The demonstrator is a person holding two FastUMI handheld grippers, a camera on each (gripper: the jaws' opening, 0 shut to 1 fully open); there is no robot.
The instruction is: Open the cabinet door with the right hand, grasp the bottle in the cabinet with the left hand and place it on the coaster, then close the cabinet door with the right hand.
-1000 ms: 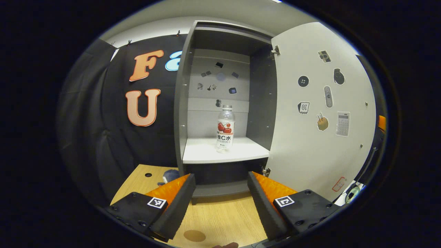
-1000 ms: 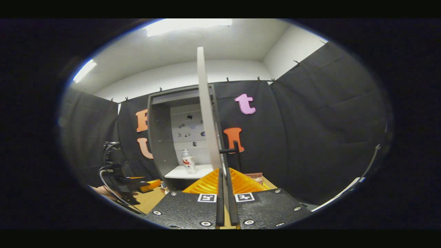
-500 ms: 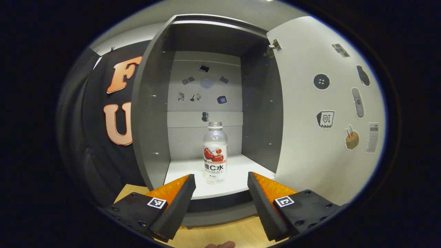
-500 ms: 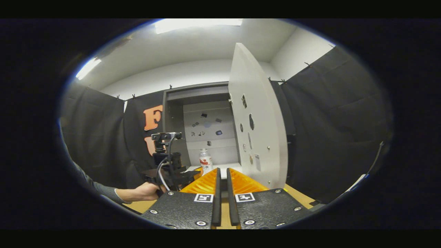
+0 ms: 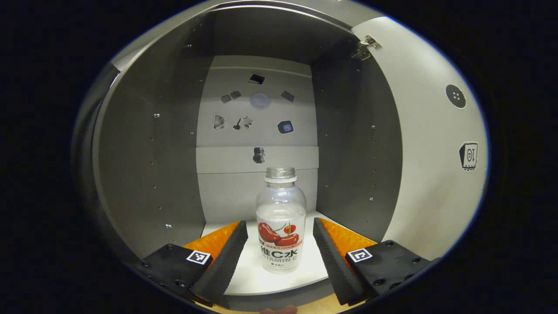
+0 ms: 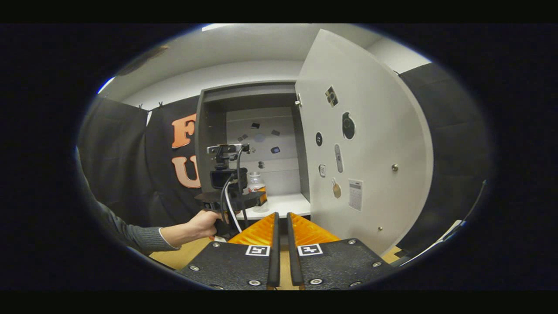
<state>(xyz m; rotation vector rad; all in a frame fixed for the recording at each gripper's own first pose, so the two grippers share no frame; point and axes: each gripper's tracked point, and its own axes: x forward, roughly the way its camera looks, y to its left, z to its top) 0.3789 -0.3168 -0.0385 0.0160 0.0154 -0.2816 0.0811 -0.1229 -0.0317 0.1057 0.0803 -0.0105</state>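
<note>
A clear bottle point(image 5: 281, 226) with a red-fruit label stands upright on the white shelf point(image 5: 244, 281) of the grey cabinet point(image 5: 144, 165). In the left gripper view my left gripper point(image 5: 280, 223) is open, one finger on each side of the bottle's lower half, with a small gap to both. The white cabinet door point(image 6: 370, 152) stands wide open on the right. My right gripper point(image 6: 282, 216) is shut with nothing in it, back from the door. The right gripper view shows the left gripper point(image 6: 237, 198) reaching into the cabinet, half hiding the bottle point(image 6: 255, 179).
Small stickers dot the cabinet's back wall point(image 5: 257, 122) and the inside of the door point(image 5: 468, 156). A hand point(image 6: 200, 223) in a grey sleeve holds the left gripper. The wooden table point(image 6: 183, 257) lies below the cabinet. The cabinet's side walls point(image 5: 357, 144) stand close around the left gripper.
My left gripper has moved forward into the cabinet until the bottle stands between its fingers. My right gripper has let go of the door's edge and swung aside; the door now stands wider open.
</note>
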